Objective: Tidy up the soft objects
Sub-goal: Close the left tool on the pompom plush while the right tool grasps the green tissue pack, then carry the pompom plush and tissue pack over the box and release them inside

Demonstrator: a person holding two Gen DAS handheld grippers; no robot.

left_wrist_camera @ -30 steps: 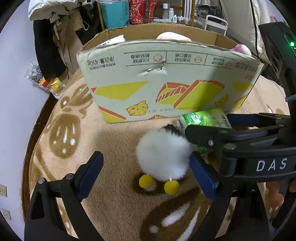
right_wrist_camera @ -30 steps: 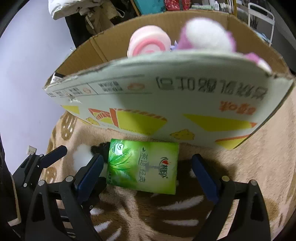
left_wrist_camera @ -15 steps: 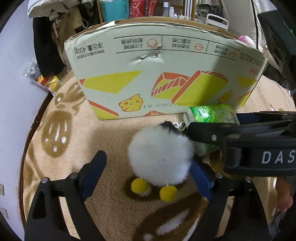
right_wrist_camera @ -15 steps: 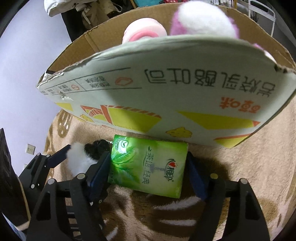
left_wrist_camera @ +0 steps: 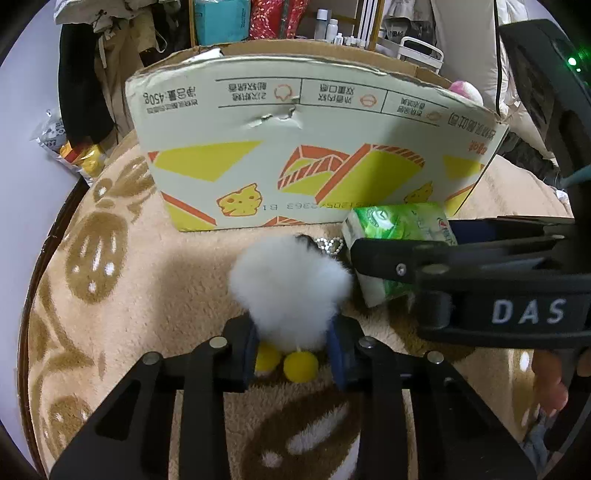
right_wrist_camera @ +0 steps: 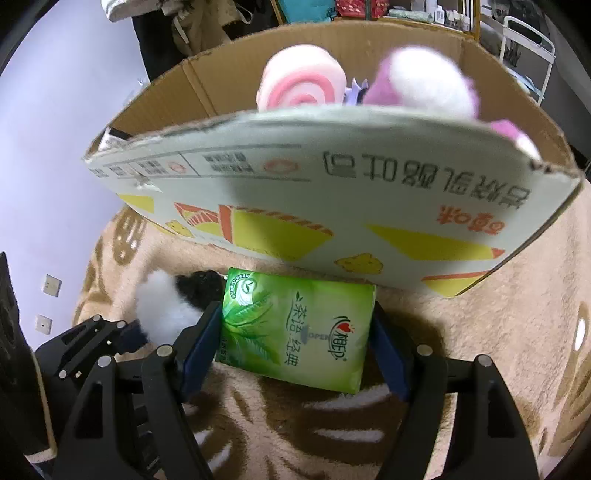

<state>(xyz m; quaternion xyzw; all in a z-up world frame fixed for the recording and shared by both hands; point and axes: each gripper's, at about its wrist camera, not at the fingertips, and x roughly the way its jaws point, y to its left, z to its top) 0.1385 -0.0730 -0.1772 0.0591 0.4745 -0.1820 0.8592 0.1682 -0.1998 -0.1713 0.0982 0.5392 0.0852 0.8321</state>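
A white fluffy plush toy [left_wrist_camera: 290, 291] with two yellow feet lies on the beige rug in front of a cardboard box [left_wrist_camera: 314, 155]. My left gripper [left_wrist_camera: 293, 350] is shut on the plush toy's lower part. The toy also shows in the right wrist view [right_wrist_camera: 162, 306], with a black part. A green tissue pack [right_wrist_camera: 299, 328] lies against the box. My right gripper [right_wrist_camera: 295, 347] is shut on the pack, a pad on each side. The pack shows in the left wrist view [left_wrist_camera: 395, 229]. In the box [right_wrist_camera: 332, 192] sit a pink roll plush [right_wrist_camera: 301, 86] and a purple-white plush [right_wrist_camera: 424, 79].
A beige rug with brown patterns [left_wrist_camera: 103, 295] covers the surface. Hanging clothes [left_wrist_camera: 85, 74] and snack bags [left_wrist_camera: 70, 147] are at the left. Shelves with bottles [left_wrist_camera: 332, 26] stand behind the box. The right gripper's body [left_wrist_camera: 498, 288] crosses the left view.
Both grippers have closed: the left on the white plush toy, the right on the green tissue pack. Both moved a little closer to their objects.
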